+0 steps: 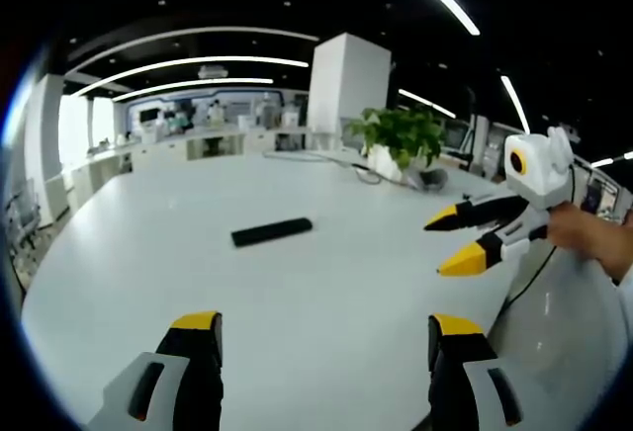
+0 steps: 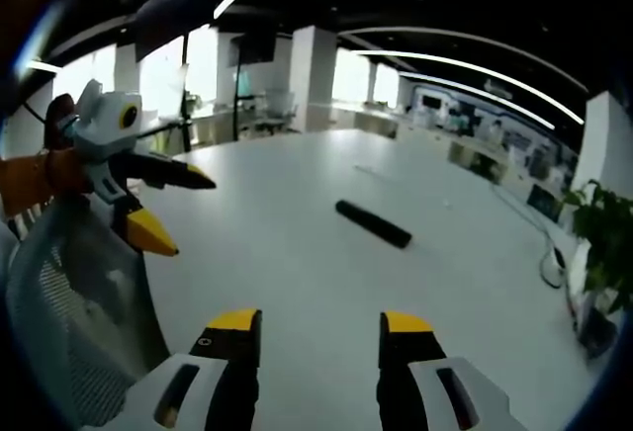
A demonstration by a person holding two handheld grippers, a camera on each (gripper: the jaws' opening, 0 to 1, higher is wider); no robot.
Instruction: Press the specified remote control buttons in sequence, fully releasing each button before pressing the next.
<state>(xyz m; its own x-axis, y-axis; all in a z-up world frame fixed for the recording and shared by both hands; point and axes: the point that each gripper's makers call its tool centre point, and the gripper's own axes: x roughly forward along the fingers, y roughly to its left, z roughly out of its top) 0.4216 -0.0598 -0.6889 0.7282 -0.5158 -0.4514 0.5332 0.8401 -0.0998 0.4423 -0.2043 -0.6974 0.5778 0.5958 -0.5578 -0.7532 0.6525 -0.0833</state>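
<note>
The remote control (image 1: 271, 231) lies alone near the middle of the white table (image 1: 148, 253), well apart from my left gripper (image 1: 321, 327) and my right gripper (image 2: 319, 324), both held above the near edge with jaws spread and nothing between them. I judge the risk from here to be a wide yellow jaw tip coming down across two small buttons at once, or nudging the loose, slim remote along the smooth top. Count: one remote, two grippers, one potted plant (image 1: 401, 134).

One black remote control (image 1: 271, 231), one white table (image 1: 148, 253), one potted plant (image 1: 401, 139), two grippers, one mesh chair (image 2: 59, 302).
</note>
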